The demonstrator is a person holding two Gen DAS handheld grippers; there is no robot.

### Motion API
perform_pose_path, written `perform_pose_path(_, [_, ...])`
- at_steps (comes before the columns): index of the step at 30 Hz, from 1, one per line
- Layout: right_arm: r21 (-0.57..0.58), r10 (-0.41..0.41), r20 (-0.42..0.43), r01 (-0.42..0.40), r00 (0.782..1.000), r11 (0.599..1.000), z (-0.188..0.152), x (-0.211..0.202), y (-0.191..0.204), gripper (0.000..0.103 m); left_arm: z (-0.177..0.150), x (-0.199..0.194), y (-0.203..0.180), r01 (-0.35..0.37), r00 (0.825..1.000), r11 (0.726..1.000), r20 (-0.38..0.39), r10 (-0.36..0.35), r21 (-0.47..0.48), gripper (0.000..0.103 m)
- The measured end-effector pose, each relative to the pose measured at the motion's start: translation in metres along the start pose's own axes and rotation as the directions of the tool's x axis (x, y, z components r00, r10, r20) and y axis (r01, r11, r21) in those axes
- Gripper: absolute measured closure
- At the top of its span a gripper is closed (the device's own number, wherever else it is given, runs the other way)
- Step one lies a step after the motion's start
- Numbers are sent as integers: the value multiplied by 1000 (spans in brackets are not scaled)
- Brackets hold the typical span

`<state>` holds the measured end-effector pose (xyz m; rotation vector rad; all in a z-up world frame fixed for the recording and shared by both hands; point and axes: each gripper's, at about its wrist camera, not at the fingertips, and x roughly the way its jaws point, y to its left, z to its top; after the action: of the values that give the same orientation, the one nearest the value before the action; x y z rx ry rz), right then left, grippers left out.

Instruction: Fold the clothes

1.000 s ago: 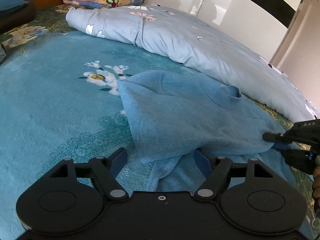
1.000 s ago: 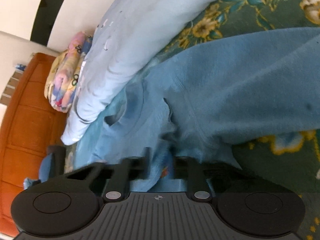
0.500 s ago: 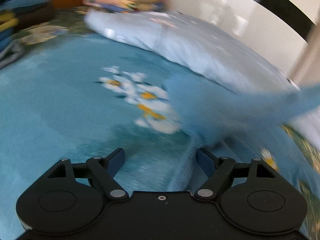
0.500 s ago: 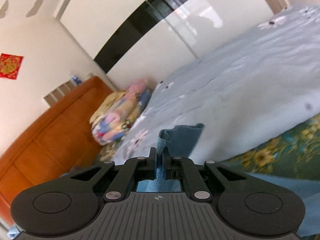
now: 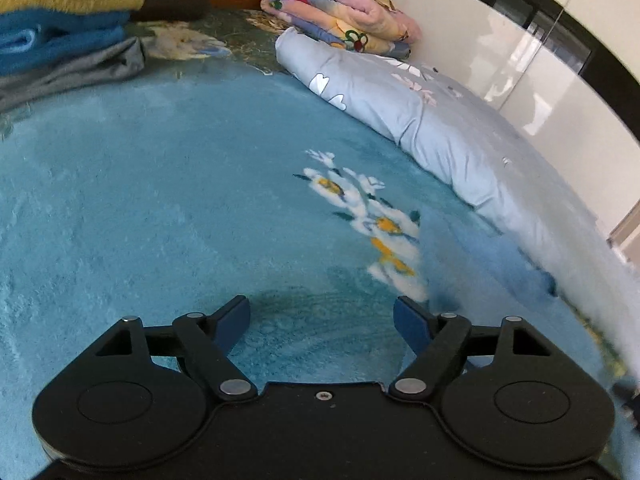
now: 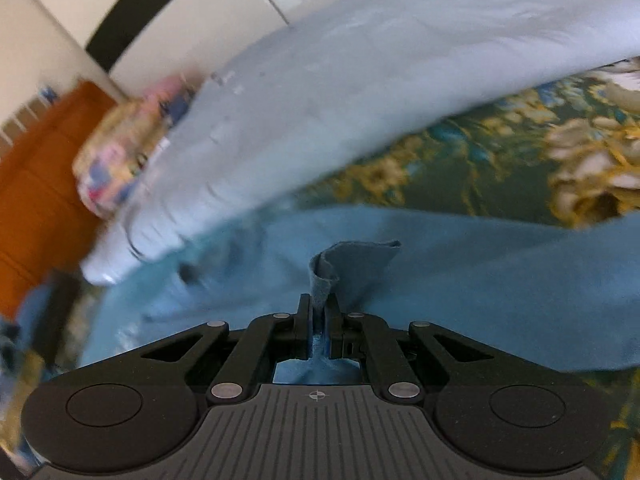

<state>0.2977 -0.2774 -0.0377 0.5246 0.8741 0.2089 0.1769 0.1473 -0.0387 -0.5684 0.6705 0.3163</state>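
Note:
My right gripper (image 6: pixel 318 305) is shut on a fold of the blue shirt (image 6: pixel 460 280). A pinched tab of the cloth stands up between the jaws and the rest of the shirt trails out to the right over the bed. My left gripper (image 5: pixel 322 312) is open and empty, low over the teal blanket (image 5: pixel 160 208) near its white and yellow flower print (image 5: pixel 372 224). In the left wrist view the shirt shows only as a blurred blue patch (image 5: pixel 492 264) at the right.
A pale blue duvet (image 5: pixel 420 120) lies rolled along the far side, also in the right wrist view (image 6: pixel 320 92). A folded floral quilt (image 5: pixel 340 12) sits by the orange headboard (image 6: pixel 28 192). Stacked folded clothes (image 5: pixel 60 28) lie at far left.
The right gripper has pulled the shirt away to the right, out from in front of the left gripper. The left gripper stays open and now faces bare blanket.

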Motion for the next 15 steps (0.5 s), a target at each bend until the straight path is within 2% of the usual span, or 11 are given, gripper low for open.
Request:
perform_pose_path(3, [15, 16, 8, -16, 1000, 1000, 0, -7, -4, 99, 0, -8, 7, 1, 1000, 1000, -8, -1, -22, 25])
perform_pose_path(6, [-23, 72, 49, -71, 996, 997, 19, -14, 15, 99, -3, -17, 13, 8, 1000, 999, -10, -8, -46, 25])
perform_pose_path(9, [-105, 189, 152, -174, 970, 979, 36, -37, 42, 99, -5, -24, 19, 19, 1000, 998, -11, -20, -67, 25])
perform_pose_path(11, [-145, 221, 220, -193, 950, 970, 39, -51, 49, 99, -8, -28, 24, 25, 1000, 996, -10, -26, -83, 25])
perform_pose_path(13, [-146, 179, 221, -149, 959, 978, 34, -48, 41, 99, -10, -30, 26, 31, 999, 995, -11, -32, -92, 25])
perform_pose_path(15, [-105, 66, 148, -51, 987, 993, 26, -25, 21, 99, -12, -32, 27, 35, 999, 995, -14, -36, -91, 25])
